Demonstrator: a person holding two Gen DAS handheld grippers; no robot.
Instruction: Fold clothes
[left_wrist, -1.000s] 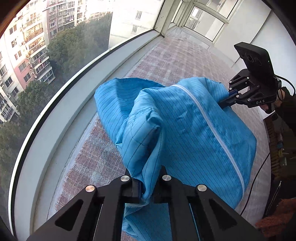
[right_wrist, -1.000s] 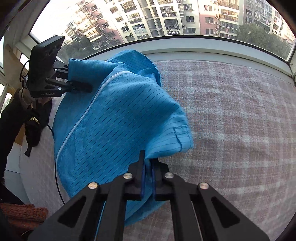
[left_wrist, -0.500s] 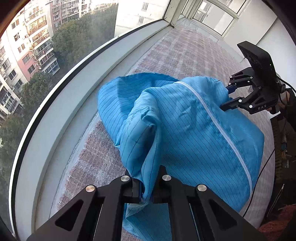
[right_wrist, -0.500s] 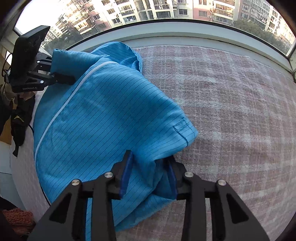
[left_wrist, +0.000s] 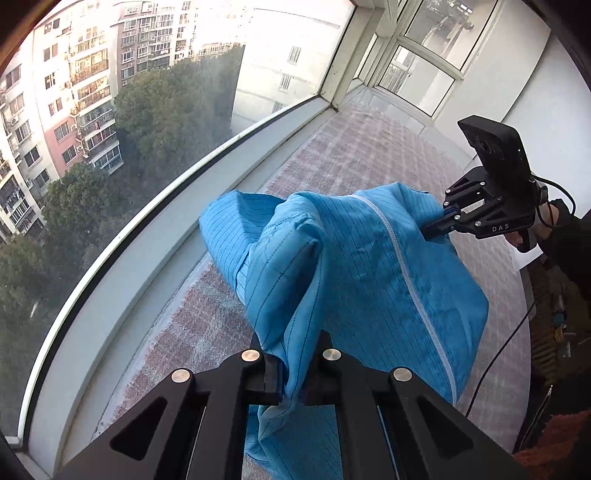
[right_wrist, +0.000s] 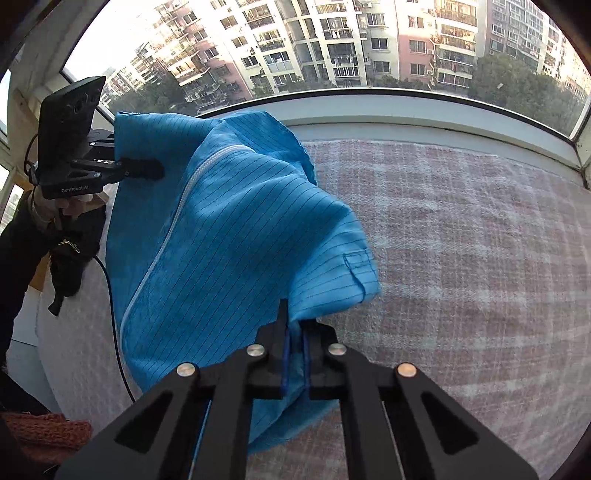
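A blue pinstriped garment (left_wrist: 354, 280) with a white zipper (left_wrist: 402, 266) hangs lifted between both grippers above the plaid cloth surface (left_wrist: 369, 155). My left gripper (left_wrist: 293, 380) is shut on one bunched edge of it. My right gripper (right_wrist: 295, 354) is shut on the opposite edge, and shows in the left wrist view (left_wrist: 436, 225) at the garment's far right. The garment (right_wrist: 229, 236) fills the left of the right wrist view, with the left gripper (right_wrist: 147, 170) clamped at its top left.
A curved window sill (left_wrist: 155, 266) and glass run along the far side of the plaid surface (right_wrist: 461, 258). A black cable (right_wrist: 110, 302) hangs at the left. An orange knitted item (right_wrist: 40, 432) lies at the lower left, beside the person's dark sleeve (right_wrist: 22, 243).
The right gripper opened briefly half a second ago, then shut again on the garment's edge. Both grippers have lifted the garment higher off the surface.
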